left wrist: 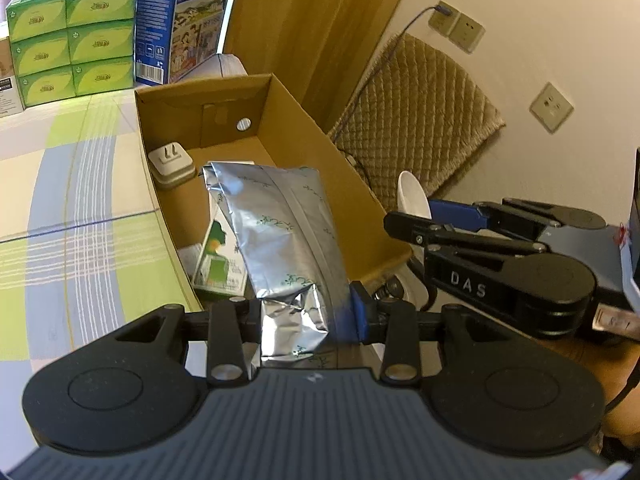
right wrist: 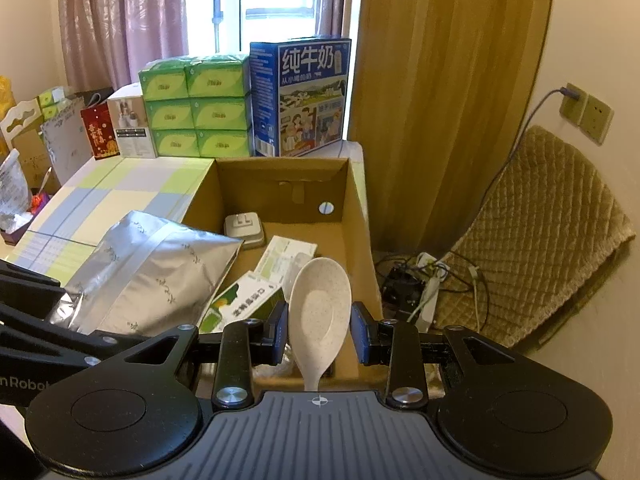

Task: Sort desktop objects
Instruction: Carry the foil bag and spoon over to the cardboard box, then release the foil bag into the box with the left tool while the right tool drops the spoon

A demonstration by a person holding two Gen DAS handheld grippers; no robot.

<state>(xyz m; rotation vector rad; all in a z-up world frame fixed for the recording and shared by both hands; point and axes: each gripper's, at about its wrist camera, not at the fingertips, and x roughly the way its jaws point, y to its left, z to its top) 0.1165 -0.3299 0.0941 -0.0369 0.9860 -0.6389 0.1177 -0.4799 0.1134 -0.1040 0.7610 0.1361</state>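
Both wrist views look closely down into the cardboard box (left wrist: 304,128).

The things rest on a table covered with a plaid cloth of pale green, blue and cream squares (right wrist: 120,188), which runs back toward the curtained window. An open brown cardboard box (right wrist: 358,220) sits directly on it at the right edge. Along the far end stand a stack of green tissue packs (right wrist: 196,116), a tall blue milk carton printed with a farm scene (right wrist: 300,96) just beside them on the right, and on their left a white product box (right wrist: 130,126) and a small red gift bag (right wrist: 98,130).
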